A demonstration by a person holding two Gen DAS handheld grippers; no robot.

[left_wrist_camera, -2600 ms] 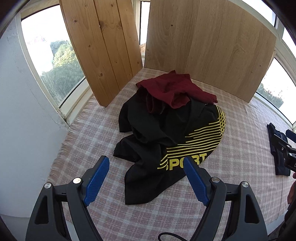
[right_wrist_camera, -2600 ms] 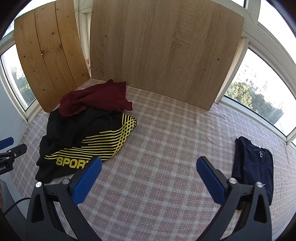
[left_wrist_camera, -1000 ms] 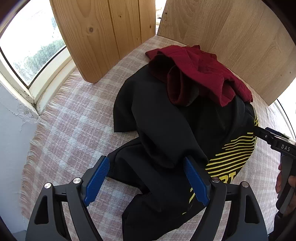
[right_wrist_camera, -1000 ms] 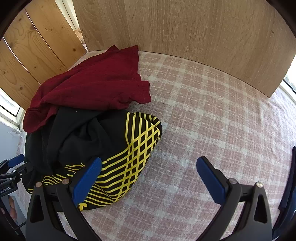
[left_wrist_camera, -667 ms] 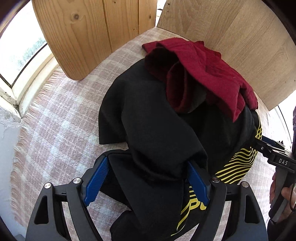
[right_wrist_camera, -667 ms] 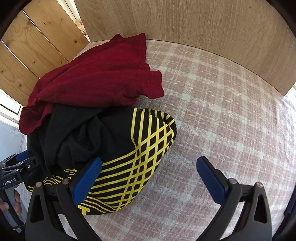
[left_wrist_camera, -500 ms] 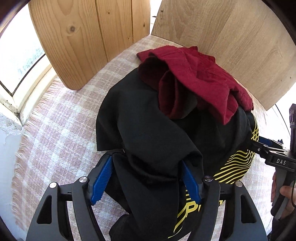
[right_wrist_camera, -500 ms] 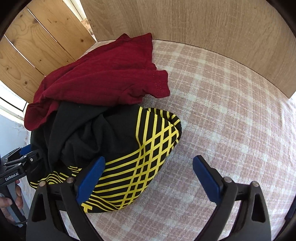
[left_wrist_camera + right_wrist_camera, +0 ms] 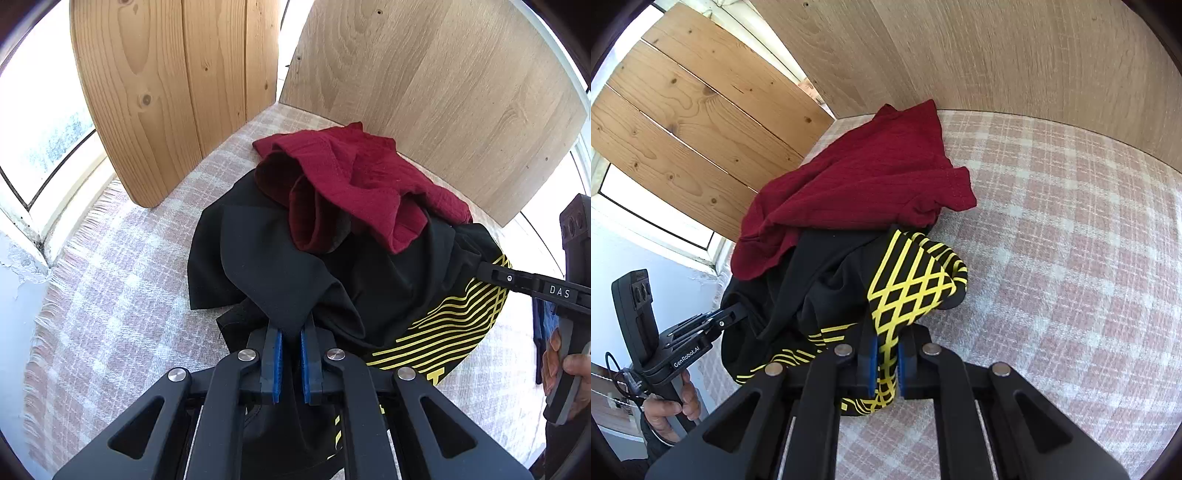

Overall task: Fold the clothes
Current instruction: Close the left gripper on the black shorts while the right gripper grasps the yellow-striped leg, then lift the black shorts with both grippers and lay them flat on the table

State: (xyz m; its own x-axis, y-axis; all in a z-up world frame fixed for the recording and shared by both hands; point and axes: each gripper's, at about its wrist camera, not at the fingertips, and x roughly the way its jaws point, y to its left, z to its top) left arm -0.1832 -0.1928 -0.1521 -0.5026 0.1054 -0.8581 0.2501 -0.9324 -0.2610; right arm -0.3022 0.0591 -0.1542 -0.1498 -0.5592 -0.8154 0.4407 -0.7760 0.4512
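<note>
A black sports shirt [image 9: 280, 266] with yellow stripes lies crumpled on the checked cloth; it also shows in the right wrist view [image 9: 905, 288]. A dark red shirt [image 9: 354, 177] lies on its far part, seen too in the right wrist view [image 9: 864, 181]. My left gripper [image 9: 290, 341] is shut on a fold of plain black fabric at the shirt's near left edge. My right gripper [image 9: 885, 360] is shut on the yellow-striped edge at the shirt's right side. Each gripper shows in the other's view: the right one [image 9: 495, 275], the left one [image 9: 738, 312].
A pink-and-white checked cloth [image 9: 1071, 258] covers the table. Two wooden boards [image 9: 184, 81] [image 9: 424, 81] stand upright behind the pile, with windows behind them. The cloth's fringed left edge [image 9: 40, 321] is close to the white wall.
Both grippers moved in on the black shirt and closed: the left on a black fold, the right on the yellow-striped edge. The fabric now bunches up between the pads.
</note>
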